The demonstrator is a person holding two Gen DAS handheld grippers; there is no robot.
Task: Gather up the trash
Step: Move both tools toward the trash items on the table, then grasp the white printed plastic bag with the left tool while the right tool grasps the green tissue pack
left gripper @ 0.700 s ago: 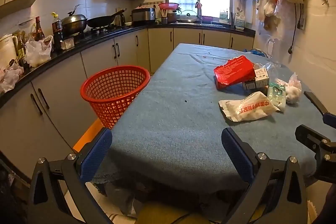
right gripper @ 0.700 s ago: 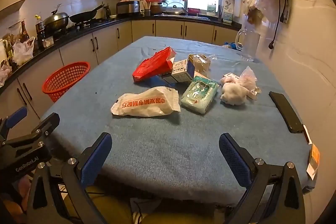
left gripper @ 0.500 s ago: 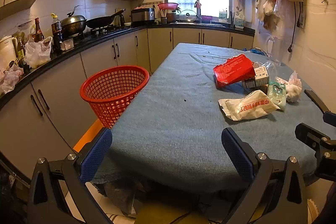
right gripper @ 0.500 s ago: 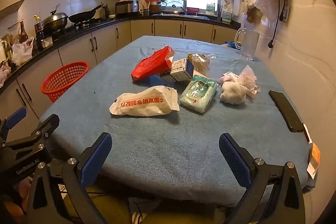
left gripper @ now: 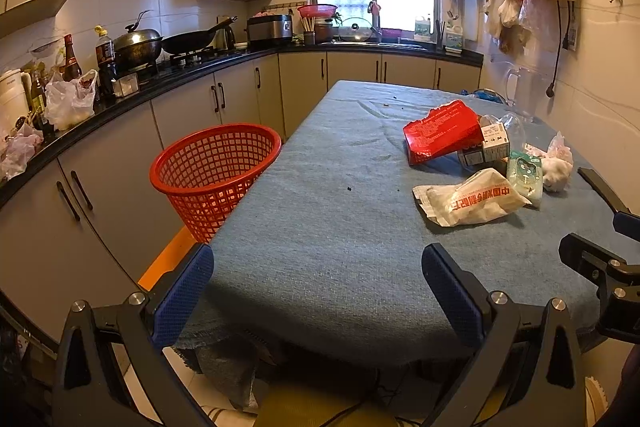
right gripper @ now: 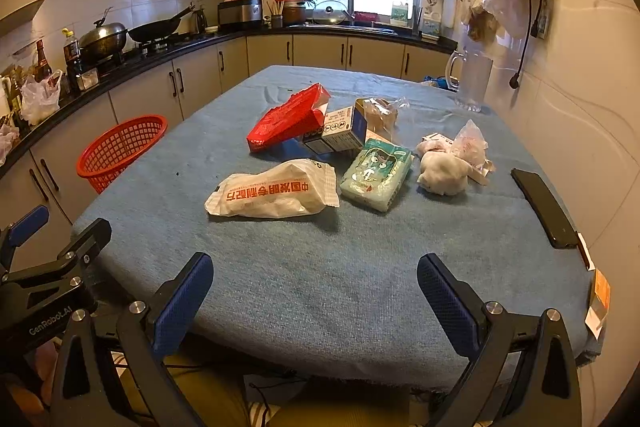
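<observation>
Clear wrapper (right gripper: 384, 113) half-hidden behind the small carton (right gripper: 340, 131). White crumpled bag (right gripper: 276, 193) with red print lies mid-table (right gripper: 320, 287), nearest. Left gripper (left gripper: 318, 287) and right gripper (right gripper: 316, 287) both spread wide, holding nothing.

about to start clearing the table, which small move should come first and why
Probably ease the right hand-held gripper forward to the white wrapper: it is the nearest trash. Both hand-held grippers, the left too, are open and empty, and the red basket waits at the table's left edge.
</observation>
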